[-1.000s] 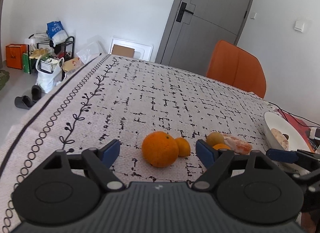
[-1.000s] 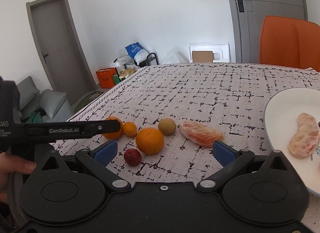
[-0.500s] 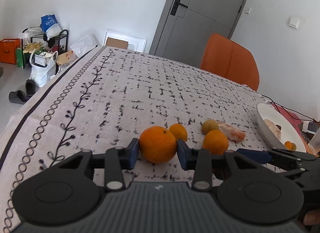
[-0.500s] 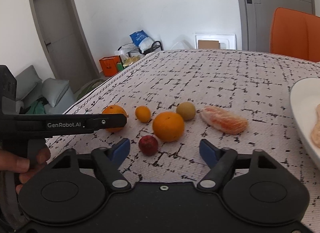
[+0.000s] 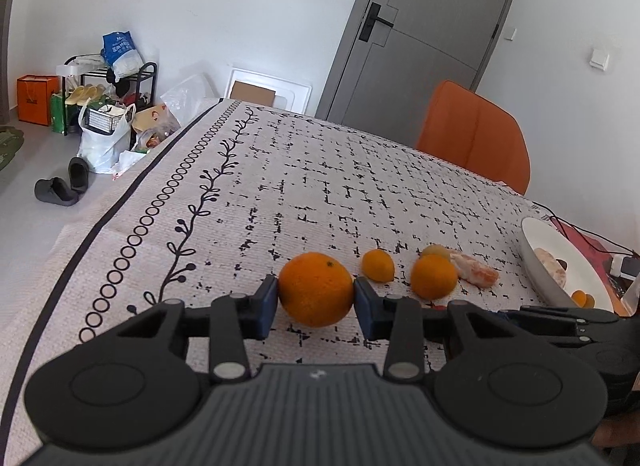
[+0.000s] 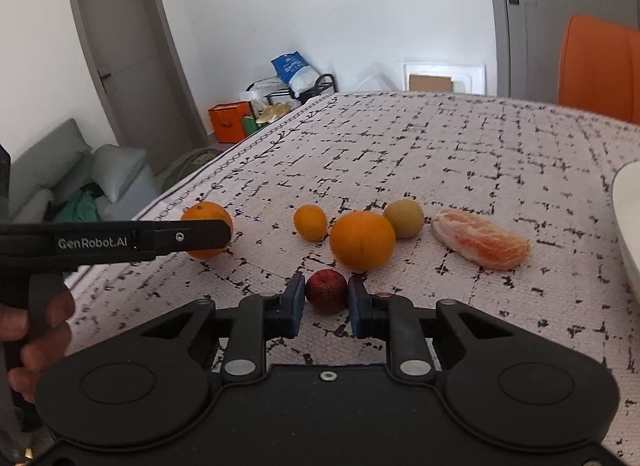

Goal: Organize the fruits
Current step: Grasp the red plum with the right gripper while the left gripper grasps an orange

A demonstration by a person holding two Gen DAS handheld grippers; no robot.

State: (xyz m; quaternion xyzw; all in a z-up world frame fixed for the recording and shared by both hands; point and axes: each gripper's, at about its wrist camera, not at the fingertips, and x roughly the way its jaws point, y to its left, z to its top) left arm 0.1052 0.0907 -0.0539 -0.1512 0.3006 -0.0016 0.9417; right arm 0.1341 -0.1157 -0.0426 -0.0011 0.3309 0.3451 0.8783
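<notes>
Left wrist view: we are clamping the left tongs [image 5: 315, 302] on the large orange [image 5: 316, 288], low over the worktop [image 5: 320, 169]. Our right tongs [image 6: 326, 303], just closing, are pinching the small red fruit [image 6: 326, 290] (probably lifted, hard to tell). The plate [image 5: 538, 266] is lying rightward, open cloth between.

White walls, grey door [image 5: 420, 37], orange chair [image 5: 474, 137]

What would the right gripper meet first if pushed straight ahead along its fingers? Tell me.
The right gripper is shut on the small red fruit. Straight ahead, that fruit would likely bump the middle orange first, though depth is unclear.
</notes>
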